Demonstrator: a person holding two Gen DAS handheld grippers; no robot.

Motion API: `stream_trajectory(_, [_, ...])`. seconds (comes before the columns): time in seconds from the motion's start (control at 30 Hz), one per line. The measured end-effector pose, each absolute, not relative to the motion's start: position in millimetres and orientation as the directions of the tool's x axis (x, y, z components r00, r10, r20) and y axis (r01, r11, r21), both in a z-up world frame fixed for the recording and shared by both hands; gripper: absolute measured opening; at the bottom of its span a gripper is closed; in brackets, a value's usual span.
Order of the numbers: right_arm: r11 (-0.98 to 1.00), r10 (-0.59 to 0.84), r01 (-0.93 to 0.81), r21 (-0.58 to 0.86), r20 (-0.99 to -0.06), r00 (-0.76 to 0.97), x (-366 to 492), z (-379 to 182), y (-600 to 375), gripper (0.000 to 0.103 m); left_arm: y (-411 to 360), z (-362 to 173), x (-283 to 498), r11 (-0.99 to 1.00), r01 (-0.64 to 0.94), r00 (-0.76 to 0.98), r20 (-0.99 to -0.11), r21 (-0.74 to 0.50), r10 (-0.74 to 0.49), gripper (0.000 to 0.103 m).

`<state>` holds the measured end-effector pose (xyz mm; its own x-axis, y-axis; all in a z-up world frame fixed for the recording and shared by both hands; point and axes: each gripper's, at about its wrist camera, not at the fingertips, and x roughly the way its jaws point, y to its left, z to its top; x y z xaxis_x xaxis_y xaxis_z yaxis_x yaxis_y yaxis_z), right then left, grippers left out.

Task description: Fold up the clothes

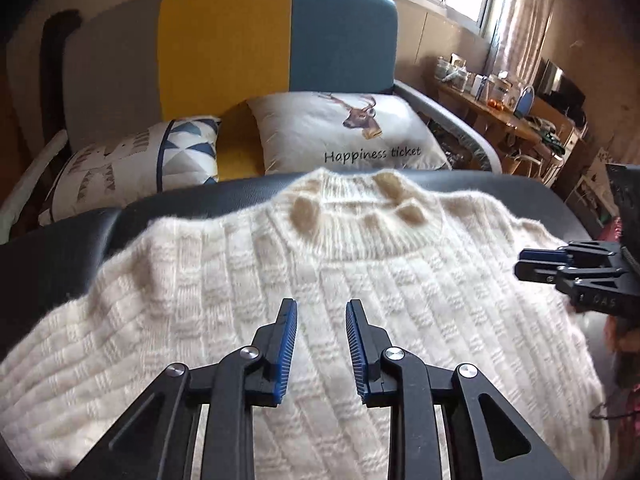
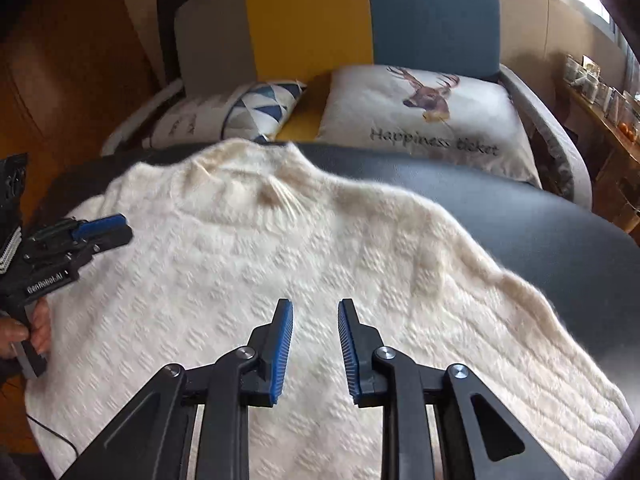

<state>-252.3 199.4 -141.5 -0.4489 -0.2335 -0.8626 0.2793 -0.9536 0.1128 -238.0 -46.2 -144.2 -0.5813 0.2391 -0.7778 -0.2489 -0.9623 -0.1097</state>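
A cream cable-knit sweater (image 1: 400, 300) (image 2: 240, 272) lies spread flat on a dark leather surface (image 1: 80, 240) (image 2: 520, 220), its ribbed collar at the far side. My left gripper (image 1: 322, 306) hovers open just above the sweater's middle, with nothing between its blue pads. My right gripper (image 2: 316, 308) is also open and empty over the body of the sweater. In the left wrist view the right gripper (image 1: 524, 264) comes in from the right edge over the sweater's shoulder. In the right wrist view the left gripper (image 2: 124, 228) is over the opposite side, held by a hand (image 2: 36, 328).
Behind the surface stands a sofa with grey, yellow and blue back panels (image 1: 224, 40). On it are a deer pillow (image 1: 340, 132) (image 2: 424, 120) and a triangle-pattern pillow (image 1: 188, 144). A cluttered wooden desk (image 1: 500, 116) stands at the right under a window.
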Motion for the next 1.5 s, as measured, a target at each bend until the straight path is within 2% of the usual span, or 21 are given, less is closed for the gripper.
stream_trajectory(0.07, [-0.97,-0.191,0.222,0.102,-0.884,-0.427,-249,-156,224,0.022,-57,-155,-238,-0.965,-0.231,-0.574,-0.783,-0.126,0.24,0.026])
stream_trajectory(0.17, [-0.978,-0.204,0.137,0.159,-0.868,-0.453,-246,-154,255,0.019,-67,-163,-239,-0.97,-0.194,-0.563,-0.793,-0.147,0.233,0.027])
stream_trajectory(0.23, [-0.976,-0.219,0.105,0.192,-0.855,-0.471,-234,-140,261,0.023,-69,-155,-236,-0.974,-0.158,-0.563,-0.796,-0.162,0.223,0.027])
stream_trajectory(0.4, [-0.947,-0.318,0.206,0.248,-0.826,-0.466,-168,-107,250,0.023,-73,-128,-182,-0.96,-0.186,-0.601,-0.748,-0.211,0.281,0.027])
stream_trajectory(0.57, [-0.924,-0.381,0.201,0.326,-0.834,-0.399,-95,-114,250,0.023,-84,-123,-115,-0.949,-0.19,-0.598,-0.737,-0.251,0.315,0.028])
stream_trajectory(0.67, [-0.95,-0.307,0.17,0.261,-0.876,-0.373,-66,-133,250,0.023,-93,-134,-85,-0.95,-0.17,-0.574,-0.757,-0.263,0.312,0.029])
stream_trajectory(0.77, [-0.965,-0.26,0.144,0.22,-0.871,-0.417,-46,-143,257,0.02,-100,-149,-62,-0.957,-0.163,-0.56,-0.776,-0.24,0.29,0.03])
stream_trajectory(0.9, [-0.961,-0.273,0.096,0.258,-0.85,-0.45,-40,-146,265,0.019,-103,-160,-44,-0.963,-0.183,-0.582,-0.767,-0.199,0.269,0.03])
stream_trajectory(1.0, [-0.964,-0.261,0.071,0.257,-0.852,-0.454,-36,-137,260,0.022,-109,-152,-43,-0.958,-0.132,-0.574,-0.768,-0.256,0.284,0.03])
stream_trajectory(1.17, [-0.937,-0.348,0.152,0.314,-0.807,-0.477,-6,-121,237,0.022,-112,-145,-15,-0.957,-0.141,-0.591,-0.754,-0.253,0.286,0.035])
stream_trajectory(1.3, [-0.937,-0.349,0.187,0.296,-0.835,-0.426,18,-135,215,0.022,-116,-148,5,-0.959,-0.137,-0.59,-0.757,-0.246,0.279,0.035])
stream_trajectory(1.4, [-0.94,-0.342,0.178,0.292,-0.827,-0.446,31,-146,214,0.022,-117,-159,15,-0.965,-0.154,-0.607,-0.751,-0.21,0.26,0.035])
stream_trajectory(1.5, [-0.922,-0.384,0.139,0.361,-0.807,-0.449,30,-149,223,0.022,-115,-160,14,-0.967,-0.142,-0.607,-0.753,-0.211,0.253,0.036])
